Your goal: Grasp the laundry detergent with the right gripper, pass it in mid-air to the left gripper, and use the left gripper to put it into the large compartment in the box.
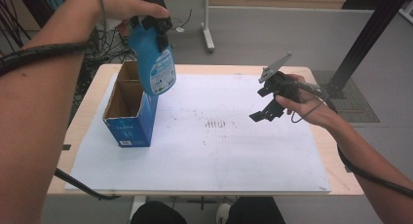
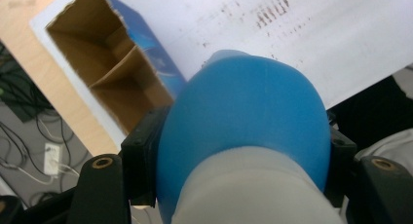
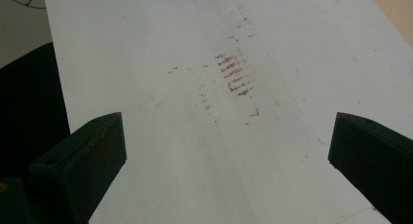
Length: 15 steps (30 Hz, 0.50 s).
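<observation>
A blue spray bottle (image 1: 155, 63) hangs in the air, tilted, just above the right rim of an open blue cardboard box (image 1: 127, 118). My left gripper (image 1: 157, 28) is shut on the bottle's upper part, near the top of the high view. In the left gripper view the blue bottle (image 2: 243, 121) sits pinched between both black jaws, with the box (image 2: 109, 73) and its inner divider behind it. My right gripper (image 1: 265, 113) hovers over the right half of the white sheet. Its jaws (image 3: 226, 141) stand wide apart with nothing between them.
A white sheet (image 1: 204, 156) covers most of the wooden table (image 1: 341, 170) and carries brown smudges (image 1: 216, 122) near its middle. The box stands at the sheet's left side. Cables trail from both grippers. Floor cables and a table leg lie beyond the far edge.
</observation>
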Available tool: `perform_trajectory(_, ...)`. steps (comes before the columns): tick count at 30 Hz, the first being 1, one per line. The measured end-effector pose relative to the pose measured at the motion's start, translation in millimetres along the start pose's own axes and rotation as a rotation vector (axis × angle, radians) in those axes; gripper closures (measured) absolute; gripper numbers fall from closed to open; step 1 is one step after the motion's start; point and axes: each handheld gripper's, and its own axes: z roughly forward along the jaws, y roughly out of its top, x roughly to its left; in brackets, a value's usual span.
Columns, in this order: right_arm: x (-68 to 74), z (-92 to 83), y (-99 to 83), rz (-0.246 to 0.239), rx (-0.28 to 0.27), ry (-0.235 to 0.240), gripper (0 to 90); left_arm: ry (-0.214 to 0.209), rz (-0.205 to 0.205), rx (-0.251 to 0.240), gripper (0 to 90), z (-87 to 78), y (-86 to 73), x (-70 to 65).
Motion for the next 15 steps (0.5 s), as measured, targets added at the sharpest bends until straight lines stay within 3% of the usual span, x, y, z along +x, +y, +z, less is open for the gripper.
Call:
perform_trajectory(4,-0.4,-5.1,-4.8,0.0,0.014,-0.008,0.2,0.007,-0.051,0.008,36.0,-8.2,-3.2,8.2)
perform_trajectory(15,-6.7,-19.8,-15.7,0.015,0.019,-0.028,0.3,0.029,-0.284,-0.042,36.1,-32.7,-15.5,43.5)
